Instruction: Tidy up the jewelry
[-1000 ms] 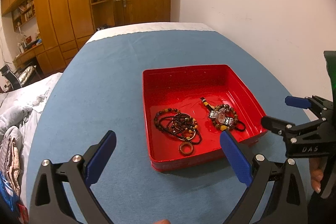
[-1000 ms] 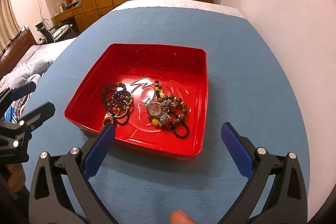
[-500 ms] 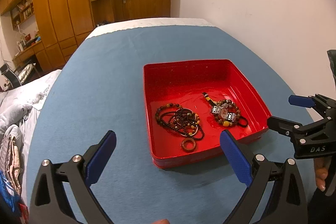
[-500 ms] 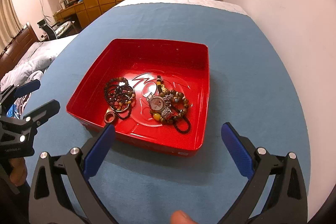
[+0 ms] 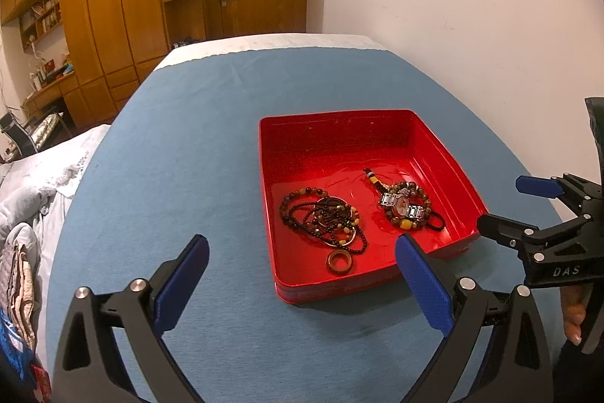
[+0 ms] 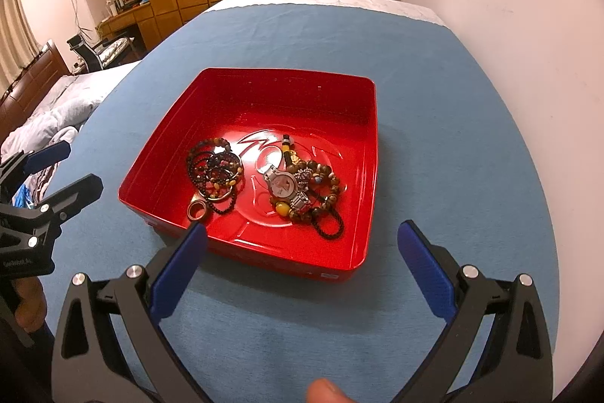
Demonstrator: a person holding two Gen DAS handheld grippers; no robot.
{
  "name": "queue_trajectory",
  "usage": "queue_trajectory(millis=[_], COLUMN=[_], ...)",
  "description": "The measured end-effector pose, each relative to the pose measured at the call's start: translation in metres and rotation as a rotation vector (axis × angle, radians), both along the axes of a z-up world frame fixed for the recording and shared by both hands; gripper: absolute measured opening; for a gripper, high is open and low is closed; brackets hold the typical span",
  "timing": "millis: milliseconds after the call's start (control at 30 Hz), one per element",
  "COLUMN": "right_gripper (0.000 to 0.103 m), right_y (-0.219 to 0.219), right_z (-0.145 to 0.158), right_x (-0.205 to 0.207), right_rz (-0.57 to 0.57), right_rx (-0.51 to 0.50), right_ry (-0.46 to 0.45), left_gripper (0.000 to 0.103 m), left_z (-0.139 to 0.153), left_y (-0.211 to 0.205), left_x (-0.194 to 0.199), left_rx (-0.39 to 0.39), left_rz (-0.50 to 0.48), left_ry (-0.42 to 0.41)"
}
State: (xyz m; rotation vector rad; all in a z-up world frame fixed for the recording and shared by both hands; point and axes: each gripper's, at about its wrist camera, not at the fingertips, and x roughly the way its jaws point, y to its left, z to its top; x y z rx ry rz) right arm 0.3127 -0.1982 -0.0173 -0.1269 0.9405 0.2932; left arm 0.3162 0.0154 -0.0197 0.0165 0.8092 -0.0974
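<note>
A red tray (image 5: 441,142) (image 6: 372,123) sits on the blue tablecloth. In it lie a pile of dark bead bracelets (image 5: 321,218) (image 6: 215,170), a brown ring (image 5: 339,261) (image 6: 197,210) and a silver watch tangled with bead bracelets (image 5: 404,206) (image 6: 298,184). My left gripper (image 5: 302,267) is open and empty, held in front of the tray's near left corner. My right gripper (image 6: 302,255) is open and empty, held in front of the tray's near edge. Each gripper also shows in the other's view: the right (image 5: 517,206), the left (image 6: 64,169).
The blue tablecloth (image 5: 181,157) covers a table against a white wall (image 5: 453,6) on the right. A bed with grey bedding (image 6: 49,116) lies to the left. Wooden cabinets (image 5: 113,6) and a door stand at the back.
Both grippers have drawn back slightly and tilted, so the tray sits a little lower and farther in view. The jewelry has not moved. Both grippers stay open.
</note>
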Motion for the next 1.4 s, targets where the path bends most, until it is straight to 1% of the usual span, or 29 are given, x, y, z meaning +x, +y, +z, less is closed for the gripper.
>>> queue_trajectory(millis=[167, 1400], right_gripper=[0.100, 0.100], right_y=[-0.0002, -0.0003], right_z=[0.0003, 0.0010], right_x=[-0.0002, 0.0003], right_rz=[0.000, -0.001], right_rx=[0.002, 0.001], right_ry=[-0.001, -0.002], left_gripper=[0.098, 0.097], left_z=[0.0012, 0.0017], left_y=[0.0020, 0.0000], left_x=[-0.0012, -0.0028], left_rx=[-0.003, 0.005], left_rz=[0.010, 0.009], left_ry=[-0.006, -0.008])
